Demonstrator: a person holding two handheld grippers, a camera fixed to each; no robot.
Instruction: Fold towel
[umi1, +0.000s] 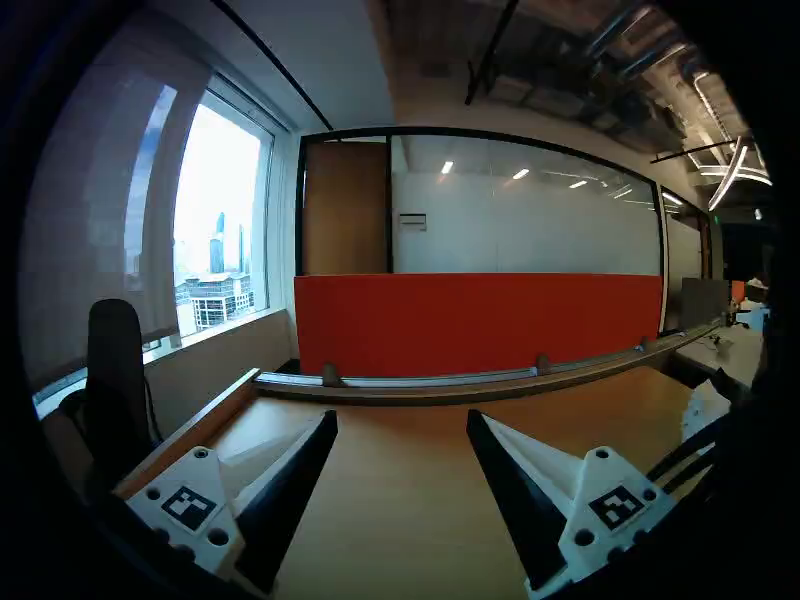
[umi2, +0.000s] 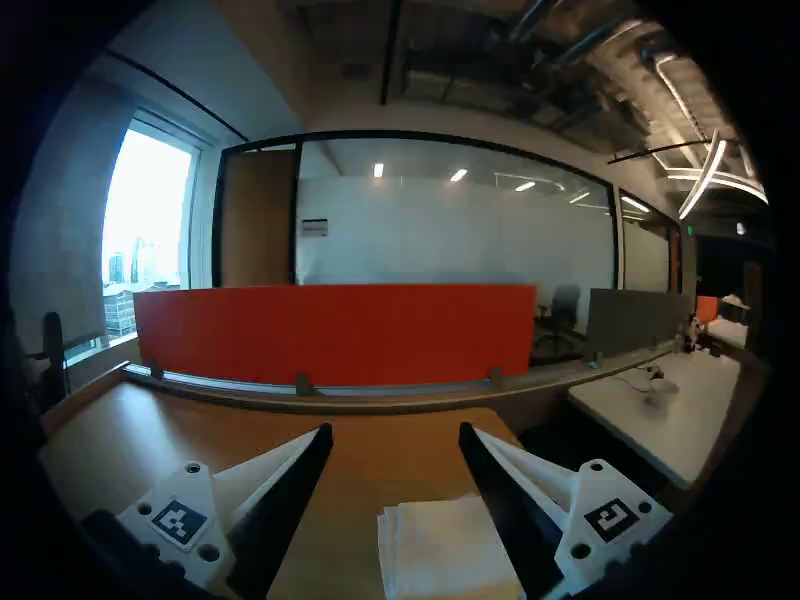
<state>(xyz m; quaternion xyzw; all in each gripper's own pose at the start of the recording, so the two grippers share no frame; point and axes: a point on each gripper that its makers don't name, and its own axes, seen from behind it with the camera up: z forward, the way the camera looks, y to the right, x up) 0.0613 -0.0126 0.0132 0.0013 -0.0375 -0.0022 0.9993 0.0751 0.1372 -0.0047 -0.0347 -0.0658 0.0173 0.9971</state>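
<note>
Towel (umi2: 445, 550), seemingly folded, beneath right gripper (umi2: 393, 430); left gripper (umi1: 401, 415) faces divider (umi1: 480, 325); both spread, empty.

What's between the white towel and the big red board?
In the right gripper view, bare brown wooden desk top and a grey rail lie between the folded white towel and the red divider panel.

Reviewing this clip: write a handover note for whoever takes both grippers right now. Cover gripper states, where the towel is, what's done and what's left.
Left gripper: open, holding nothing, above the wooden desk, facing the orange divider.
Right gripper: open, holding nothing. The white towel lies on the desk, low between its fingers, not gripped.
Done: the towel looks folded into a compact, layered rectangle.
Left: probably just a check that the edges line up. Whether another fold is wanted cannot be told.
</note>
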